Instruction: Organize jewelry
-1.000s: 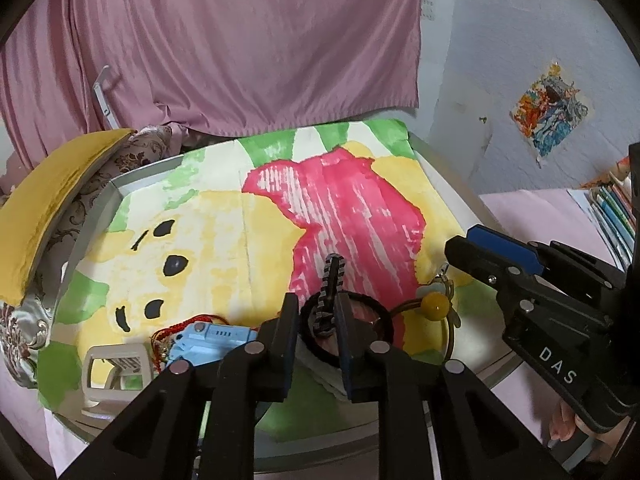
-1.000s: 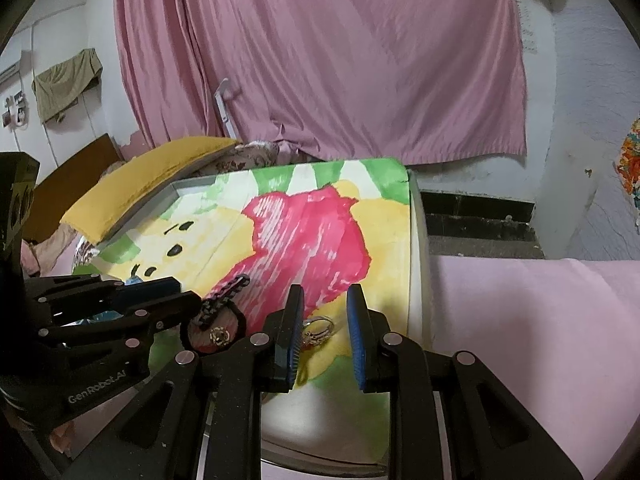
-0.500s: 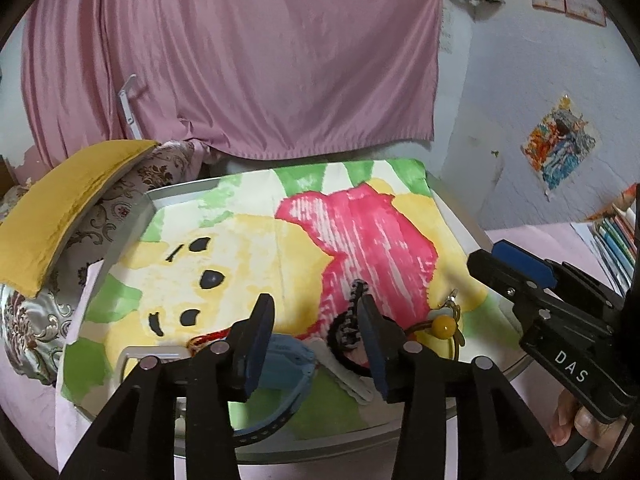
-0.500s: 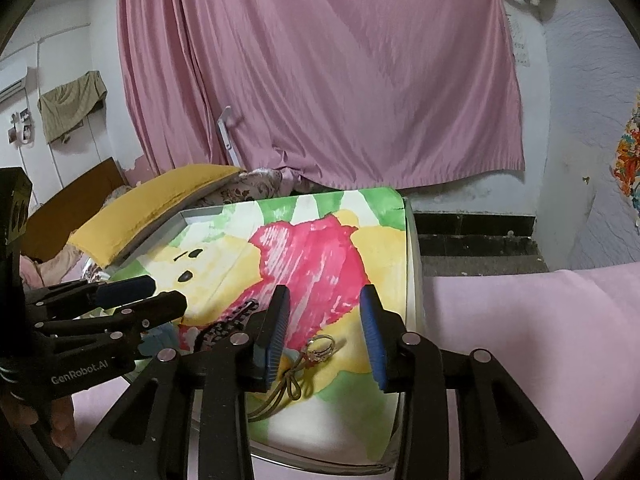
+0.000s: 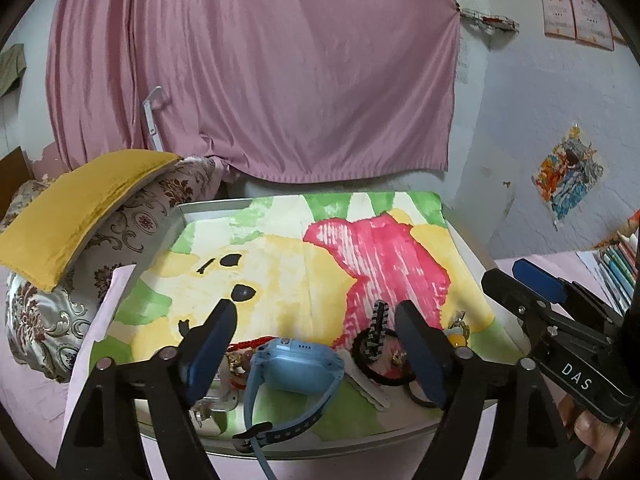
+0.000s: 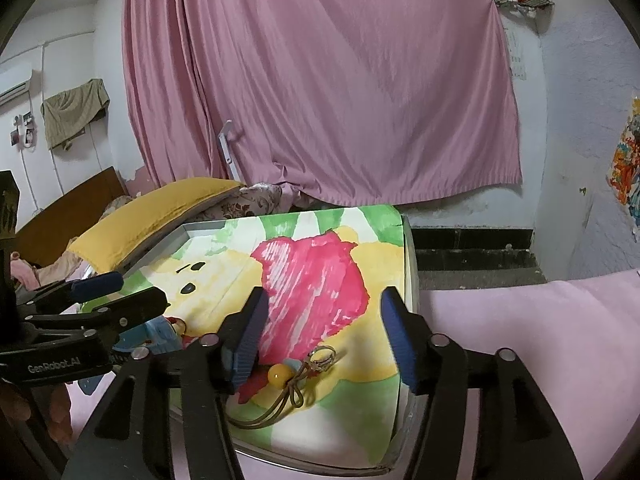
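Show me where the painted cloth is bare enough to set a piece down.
Bare: the far stretch of the painted cloth, from the bear's eyes to the curtain-side edge. Crowded: the near edge, where blue watch, black hair tie, yellow bead cord and ring cluster.

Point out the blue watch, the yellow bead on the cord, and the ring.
Light blue plastic smartwatch (image 5: 298, 368), left wrist view, on its case.
Round yellow bead on the brown cord (image 6: 279, 374), right wrist view, bead's middle.
Silver metal ring (image 6: 322, 356), right wrist view, its band.
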### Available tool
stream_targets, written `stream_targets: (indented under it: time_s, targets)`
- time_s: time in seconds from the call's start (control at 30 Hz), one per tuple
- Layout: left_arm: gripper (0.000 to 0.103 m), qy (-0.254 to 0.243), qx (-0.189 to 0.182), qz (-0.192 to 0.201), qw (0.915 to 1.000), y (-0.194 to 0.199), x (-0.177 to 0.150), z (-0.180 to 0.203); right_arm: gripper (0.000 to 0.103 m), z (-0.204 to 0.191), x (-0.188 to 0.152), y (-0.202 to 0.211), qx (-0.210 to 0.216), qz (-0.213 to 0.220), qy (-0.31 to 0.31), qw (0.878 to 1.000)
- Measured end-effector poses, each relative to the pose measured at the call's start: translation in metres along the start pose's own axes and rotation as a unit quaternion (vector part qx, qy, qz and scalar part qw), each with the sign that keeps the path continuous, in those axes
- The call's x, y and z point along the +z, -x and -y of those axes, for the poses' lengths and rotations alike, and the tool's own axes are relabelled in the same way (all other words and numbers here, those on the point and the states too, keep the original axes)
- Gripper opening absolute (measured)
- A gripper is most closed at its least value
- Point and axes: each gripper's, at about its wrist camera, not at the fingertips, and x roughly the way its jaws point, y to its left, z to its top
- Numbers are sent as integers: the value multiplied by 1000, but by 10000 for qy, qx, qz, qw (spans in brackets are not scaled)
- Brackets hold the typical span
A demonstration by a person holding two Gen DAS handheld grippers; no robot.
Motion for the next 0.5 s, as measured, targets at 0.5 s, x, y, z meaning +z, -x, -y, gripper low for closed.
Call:
stream_targets:
  time_s: [0.5]
  targets:
    - [101,475,77,572,9972,20,-12,-31,94,-6,-1,19,-18,461,104,9989]
